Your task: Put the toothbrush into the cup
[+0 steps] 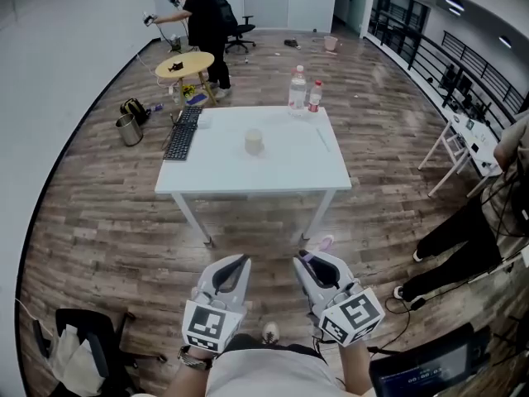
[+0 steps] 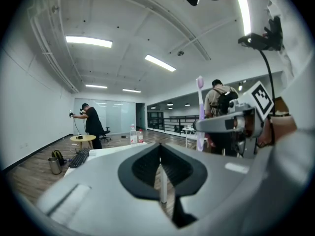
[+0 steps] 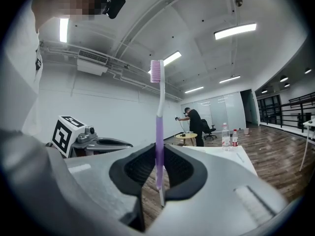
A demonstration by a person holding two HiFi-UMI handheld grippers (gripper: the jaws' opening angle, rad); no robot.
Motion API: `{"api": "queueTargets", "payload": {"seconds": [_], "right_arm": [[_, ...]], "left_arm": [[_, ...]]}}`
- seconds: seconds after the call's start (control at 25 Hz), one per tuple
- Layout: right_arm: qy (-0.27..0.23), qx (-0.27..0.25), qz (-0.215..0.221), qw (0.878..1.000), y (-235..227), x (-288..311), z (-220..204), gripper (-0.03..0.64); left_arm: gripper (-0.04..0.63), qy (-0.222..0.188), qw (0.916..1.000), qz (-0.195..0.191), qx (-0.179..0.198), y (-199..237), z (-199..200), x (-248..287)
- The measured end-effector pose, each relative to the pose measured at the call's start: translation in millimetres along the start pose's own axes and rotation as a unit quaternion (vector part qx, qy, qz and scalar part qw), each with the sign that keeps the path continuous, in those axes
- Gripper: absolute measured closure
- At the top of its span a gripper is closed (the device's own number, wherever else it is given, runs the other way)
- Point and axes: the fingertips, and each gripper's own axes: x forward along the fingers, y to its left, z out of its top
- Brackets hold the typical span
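Two jaws of right gripper [image 3: 160, 173] pinch the toothbrush [image 3: 159, 127] upright, ready for dropping | left gripper [image 2: 161, 176] jaws together, empty | cup [image 1: 254, 142] stands far off on bench [image 1: 289, 168].

A white table [image 1: 281, 168] stands on the wood floor. A black keyboard [image 1: 182, 133] lies along its left edge, partly overhanging. At its far edge stand a clear bottle [image 1: 297, 90] and, just beside it, a smaller red-capped bottle [image 1: 314, 97]. Left of the table sit a metal bin [image 1: 128, 129] and a dark backpack [image 1: 132, 108]. Beyond the table is a round wooden table [image 1: 184, 64], with a person in black [image 1: 198, 19] standing behind it and an office chair [image 1: 235, 25] nearby. Right of the white table stands another person in dark trousers [image 1: 463, 238].
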Motion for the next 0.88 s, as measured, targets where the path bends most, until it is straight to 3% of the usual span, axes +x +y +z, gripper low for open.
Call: {"api": "queueTargets", "payload": {"seconds": [0.44,0.88], "right_arm": [[0.007,0.019,-0.004,1.000,-15.3,1.8,-4.1,0.561],[0.020,0.026,0.000,0.999,-32.9,22.7,-8.0,0.561]], "left_arm": [[0.588,0.020,0.9997,-0.005,0.014,-1.4,-8.0,9.9],[0.588,0.024,0.9997,-0.004,0.004,15.5,-11.8,31.6]]}}
